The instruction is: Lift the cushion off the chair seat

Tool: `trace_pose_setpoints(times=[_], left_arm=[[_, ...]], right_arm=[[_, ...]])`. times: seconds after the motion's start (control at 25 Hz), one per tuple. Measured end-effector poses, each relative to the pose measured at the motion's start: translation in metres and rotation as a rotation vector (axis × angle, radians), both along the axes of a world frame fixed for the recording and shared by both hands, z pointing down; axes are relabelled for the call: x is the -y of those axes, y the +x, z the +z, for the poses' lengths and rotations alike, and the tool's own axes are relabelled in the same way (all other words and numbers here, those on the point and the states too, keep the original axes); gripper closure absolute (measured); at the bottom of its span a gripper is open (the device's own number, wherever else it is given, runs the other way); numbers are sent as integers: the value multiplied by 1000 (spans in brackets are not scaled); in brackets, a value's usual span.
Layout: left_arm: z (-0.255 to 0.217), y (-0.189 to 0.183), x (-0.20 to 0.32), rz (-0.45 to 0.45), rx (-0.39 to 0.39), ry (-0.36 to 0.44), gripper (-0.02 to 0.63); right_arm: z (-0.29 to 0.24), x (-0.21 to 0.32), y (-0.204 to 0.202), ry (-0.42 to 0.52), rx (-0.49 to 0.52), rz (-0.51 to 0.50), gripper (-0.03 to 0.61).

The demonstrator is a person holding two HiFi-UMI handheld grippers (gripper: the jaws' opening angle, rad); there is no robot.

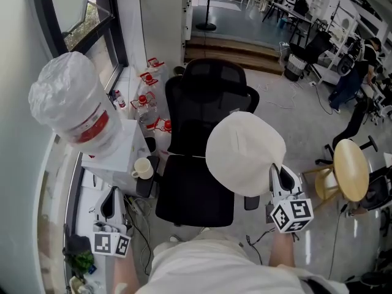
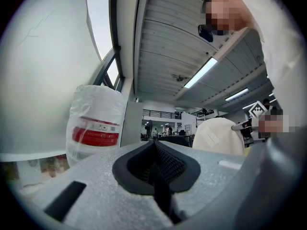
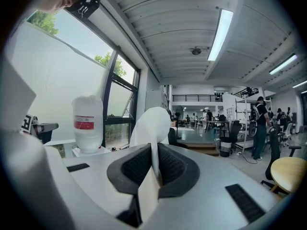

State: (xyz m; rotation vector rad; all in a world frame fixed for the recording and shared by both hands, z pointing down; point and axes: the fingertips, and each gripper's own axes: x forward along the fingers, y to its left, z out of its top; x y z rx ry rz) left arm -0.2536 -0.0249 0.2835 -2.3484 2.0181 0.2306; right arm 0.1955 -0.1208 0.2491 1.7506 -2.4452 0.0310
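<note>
Right gripper is clamped on the cushion, pinching its near rim; a thin fold of fabric sits between the ribbed black pads. The cushion is off the seat, in the air over its right edge, tilted with the broad face up. It is round, off-white, soft-looking and smooth, with a small sewn tag.

Left gripper is low at the left, jaws together with nothing in them, well apart from the chair.

The chair is black: mesh back, flat padded seat, now bare. Open floor to its right, up to a round wooden stool. The left side is tight: a white box stands just beside the seat's left edge. A plastic-wrapped jug with a red label stands on the box, and a white cup sits at its near right corner. Red-capped bottles cluster on the floor by the window. Cables run across the floor under the seat's near edge.
</note>
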Motion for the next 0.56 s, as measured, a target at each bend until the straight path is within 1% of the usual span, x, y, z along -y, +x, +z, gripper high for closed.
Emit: trace_pose_setpoints(times=[0.2, 0.32, 0.56], left_arm=[[6, -1, -4, -8, -10, -6, 600], [8, -4, -6, -15, -14, -8, 600], [13, -11, -4, -21, -19, -1, 600]], right_arm=[[4, -2, -4, 0, 24, 5, 540], [8, -5, -5, -10, 21, 6, 540], [9, -1, -12, -2, 14, 1, 540]])
